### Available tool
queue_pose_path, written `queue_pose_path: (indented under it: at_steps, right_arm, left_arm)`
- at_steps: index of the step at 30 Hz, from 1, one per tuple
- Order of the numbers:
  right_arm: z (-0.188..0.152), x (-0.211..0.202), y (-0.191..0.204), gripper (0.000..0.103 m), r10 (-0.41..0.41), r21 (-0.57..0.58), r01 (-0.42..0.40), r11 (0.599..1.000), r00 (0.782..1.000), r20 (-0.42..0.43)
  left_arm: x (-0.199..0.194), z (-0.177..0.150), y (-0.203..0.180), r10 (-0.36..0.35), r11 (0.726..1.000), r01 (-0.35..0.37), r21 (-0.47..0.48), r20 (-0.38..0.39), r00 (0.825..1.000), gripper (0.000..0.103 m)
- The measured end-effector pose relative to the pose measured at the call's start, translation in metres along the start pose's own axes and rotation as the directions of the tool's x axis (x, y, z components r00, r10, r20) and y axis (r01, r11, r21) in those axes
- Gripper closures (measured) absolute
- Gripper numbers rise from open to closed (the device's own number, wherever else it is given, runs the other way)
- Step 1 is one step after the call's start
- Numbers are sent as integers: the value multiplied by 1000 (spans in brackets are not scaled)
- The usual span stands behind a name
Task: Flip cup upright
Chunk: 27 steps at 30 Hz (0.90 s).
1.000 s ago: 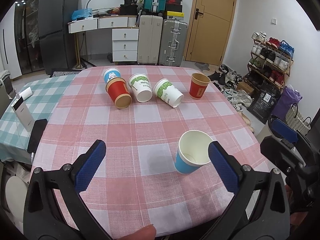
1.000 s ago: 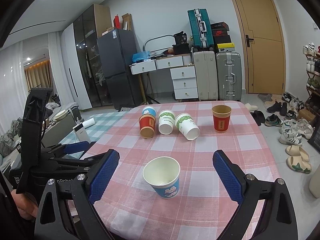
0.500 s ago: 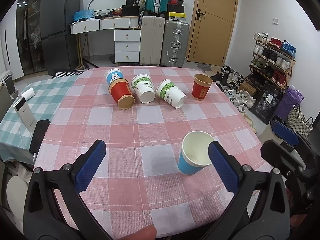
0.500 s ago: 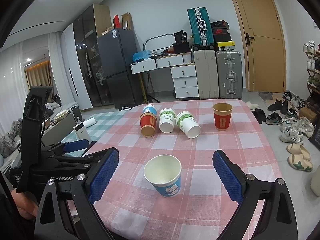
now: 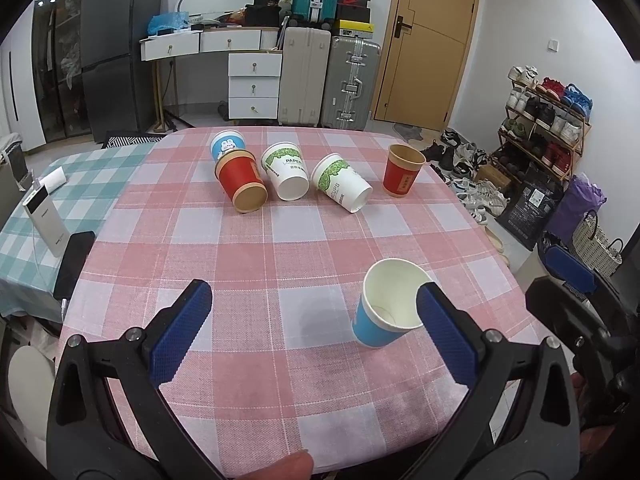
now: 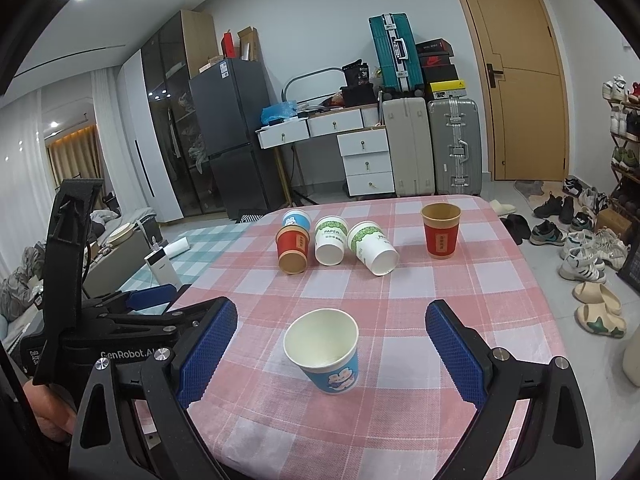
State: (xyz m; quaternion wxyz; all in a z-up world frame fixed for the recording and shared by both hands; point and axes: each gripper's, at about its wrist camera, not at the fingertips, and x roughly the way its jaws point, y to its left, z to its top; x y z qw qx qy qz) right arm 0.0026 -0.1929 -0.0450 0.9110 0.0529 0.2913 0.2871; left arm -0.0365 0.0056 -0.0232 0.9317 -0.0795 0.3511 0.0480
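Checked table; upright cup between right tongs

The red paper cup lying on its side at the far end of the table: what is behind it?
Behind the red paper cup lying on its side is a blue-and-white paper cup. The red cup covers its lower part, so whether it stands or lies is unclear.

A lived-in home is shown. A counter covered in pink checked cloth is set before a dark refrigerator, a white drawer unit, upright suitcases and a wooden door. A shoe rack filled with trainers is placed along one wall.
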Motion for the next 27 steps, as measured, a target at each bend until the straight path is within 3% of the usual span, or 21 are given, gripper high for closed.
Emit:
queue_pose_path:
  at_steps: [20, 27]
  right_arm:
    - [-1, 0, -5, 6, -2, 16, 2, 1000, 1000, -2]
    - [-3, 0, -8, 6, -8, 20, 8, 1000, 1000, 1]
  left_arm:
    - [2, 0, 0, 12, 1000, -12, 3, 9, 1000, 1]
    - [1, -5, -8, -15, 999, 14, 33, 32, 999, 1]
